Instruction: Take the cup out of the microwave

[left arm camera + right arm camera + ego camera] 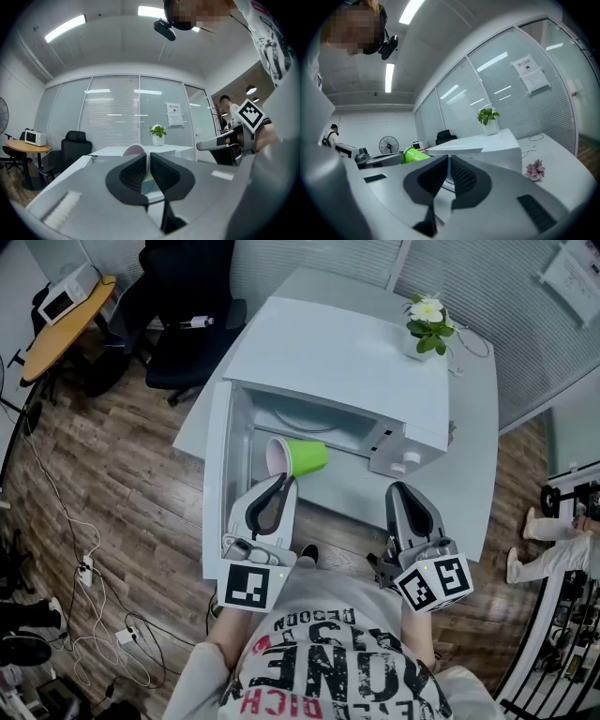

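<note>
Head view has the green cup (305, 457) tipped on its side at the mouth of the microwave (337, 352), pinched by its thin rim in the closed left gripper (281, 480). That edge hold looks shaky to me: a quick swing could slip it loose or knock it against the open door (216, 465). The right gripper (401, 489), closed on nothing, hangs beside it over the counter (473, 456).

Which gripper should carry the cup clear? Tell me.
Left. The left gripper pinches the cup by its rim at the open microwave; the right gripper is shut, empty, off to the side.
</note>
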Motion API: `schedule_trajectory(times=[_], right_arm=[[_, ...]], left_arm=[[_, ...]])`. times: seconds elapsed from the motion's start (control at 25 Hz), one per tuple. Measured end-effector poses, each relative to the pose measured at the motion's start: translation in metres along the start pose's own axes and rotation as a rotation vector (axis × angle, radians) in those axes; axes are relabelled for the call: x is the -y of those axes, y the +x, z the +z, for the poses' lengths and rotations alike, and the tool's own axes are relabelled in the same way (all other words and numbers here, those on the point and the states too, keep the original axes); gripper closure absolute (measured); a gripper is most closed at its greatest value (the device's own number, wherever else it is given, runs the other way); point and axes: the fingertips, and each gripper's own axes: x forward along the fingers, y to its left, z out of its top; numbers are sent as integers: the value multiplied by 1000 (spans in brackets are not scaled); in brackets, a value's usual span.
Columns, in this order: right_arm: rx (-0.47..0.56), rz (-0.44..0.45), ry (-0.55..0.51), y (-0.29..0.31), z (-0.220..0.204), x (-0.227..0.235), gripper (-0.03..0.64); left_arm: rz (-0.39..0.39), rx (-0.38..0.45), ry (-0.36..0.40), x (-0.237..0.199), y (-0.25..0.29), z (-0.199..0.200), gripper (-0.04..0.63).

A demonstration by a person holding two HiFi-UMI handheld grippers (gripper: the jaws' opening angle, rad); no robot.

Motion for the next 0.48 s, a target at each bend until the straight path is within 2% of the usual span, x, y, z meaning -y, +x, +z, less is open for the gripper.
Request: schedule_trajectory(times=[0.48], right_arm=[[-1, -4, 12, 1, -4, -3, 589]], left_arm=[[-21, 2, 13, 1, 4, 2, 558]])
